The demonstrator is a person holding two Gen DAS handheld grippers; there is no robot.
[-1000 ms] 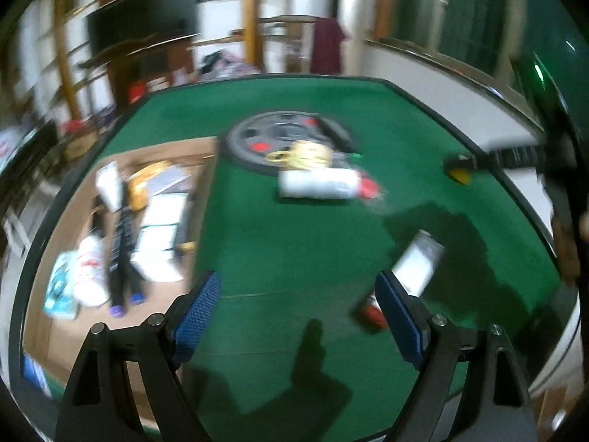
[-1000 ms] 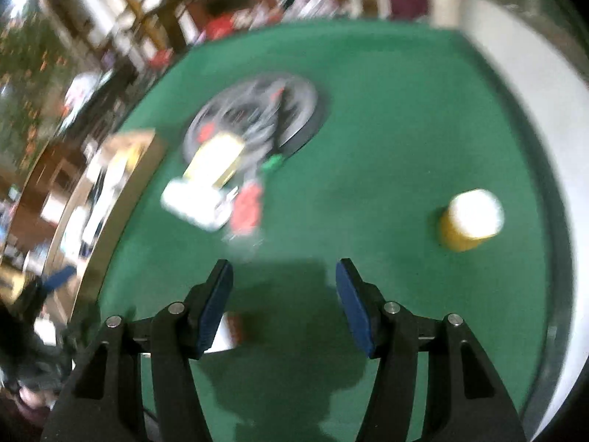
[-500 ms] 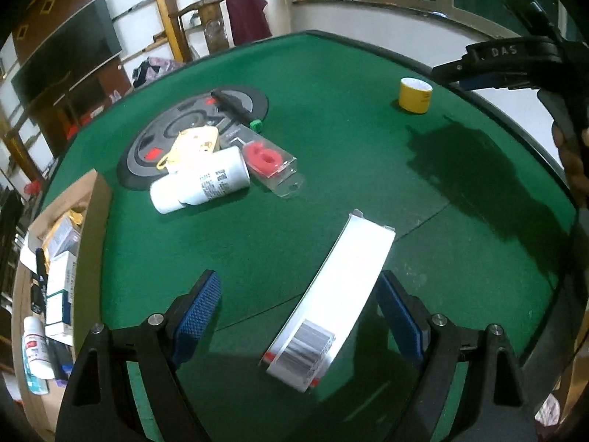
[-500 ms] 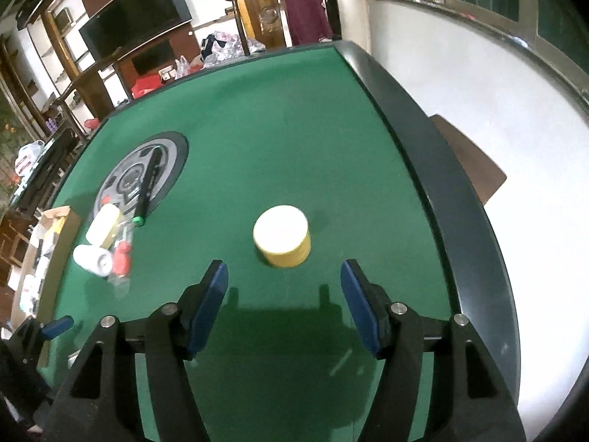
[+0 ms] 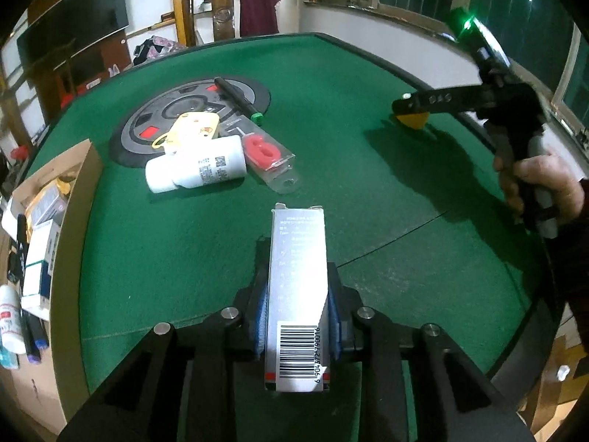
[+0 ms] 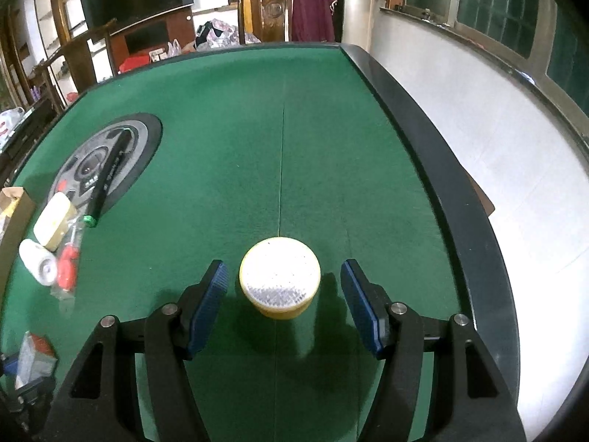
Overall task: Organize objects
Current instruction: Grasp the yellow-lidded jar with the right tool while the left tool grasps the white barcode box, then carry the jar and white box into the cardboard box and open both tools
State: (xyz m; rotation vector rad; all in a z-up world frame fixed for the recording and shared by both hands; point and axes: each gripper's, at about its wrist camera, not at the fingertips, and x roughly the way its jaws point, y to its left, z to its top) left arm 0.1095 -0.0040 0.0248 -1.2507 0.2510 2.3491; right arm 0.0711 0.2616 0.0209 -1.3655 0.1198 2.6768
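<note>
My left gripper (image 5: 296,313) is shut on a long silver carton (image 5: 297,287) with a barcode, its blue pads pressed on both long sides. My right gripper (image 6: 285,287) is open, its blue pads on either side of a yellow tub with a white lid (image 6: 279,281), not touching it. In the left wrist view the right gripper (image 5: 412,105) hangs over that tub (image 5: 411,120) at the far right. A white bottle (image 5: 195,169), a red item in a clear pack (image 5: 267,154), a yellow tag (image 5: 191,129) and a black pen (image 5: 237,97) lie near a round grey mat (image 5: 147,143).
A cardboard box (image 5: 79,199) with several packets, bottles and pens stands off the left edge of the green felt table (image 5: 331,73). The table's black rim (image 6: 441,169) runs along the right, a white wall beyond. Chairs and shelves stand at the back.
My left gripper has closed on the silver carton, which is now lengthwise between its fingers. My right gripper has moved forward, so the yellow tub is now between its open fingers.
</note>
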